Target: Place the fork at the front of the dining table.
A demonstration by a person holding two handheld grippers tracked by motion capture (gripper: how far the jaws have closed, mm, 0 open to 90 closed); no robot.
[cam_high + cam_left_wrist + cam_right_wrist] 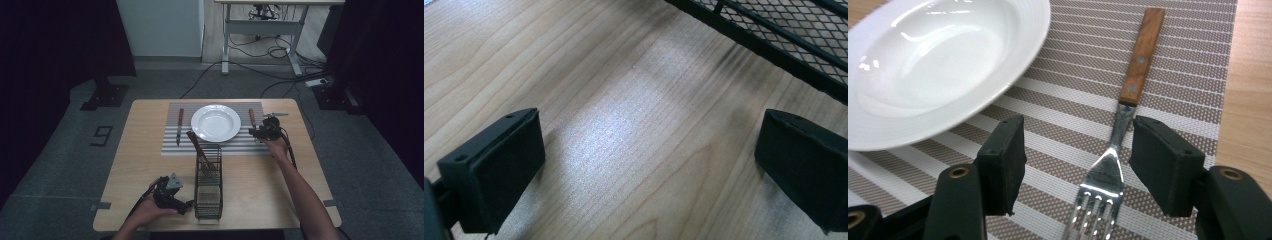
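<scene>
Left gripper (186, 205) at near edge of wooden table (140, 165), held in left hand (150, 210), jaws spread wide over bare wood, gripping nothing; in left gripper view, black pads (499, 165) far apart, black mesh wall just beyond. Black wire-mesh caddy (208, 197) just right of left gripper, standing upright, wooden-handled utensil (199, 150) leaning out of its far end, head hidden in mesh, kind cannot tell. Striped placemat (245, 145) across far half of table. White deep plate (216, 123) centred on placemat. Wooden-handled knife (179, 125) lying on mat left of plate, apart from it. Right gripper (259, 133) low over mat at plate's right, held in right hand (277, 147); jaws open moderately, straddling neck of fork (1118, 145), not closed on it. Fork flat on mat, wooden handle pointing away, tines toward gripper, just beside plate rim, not touching. Beyond table: grey floor, desk legs, cables
</scene>
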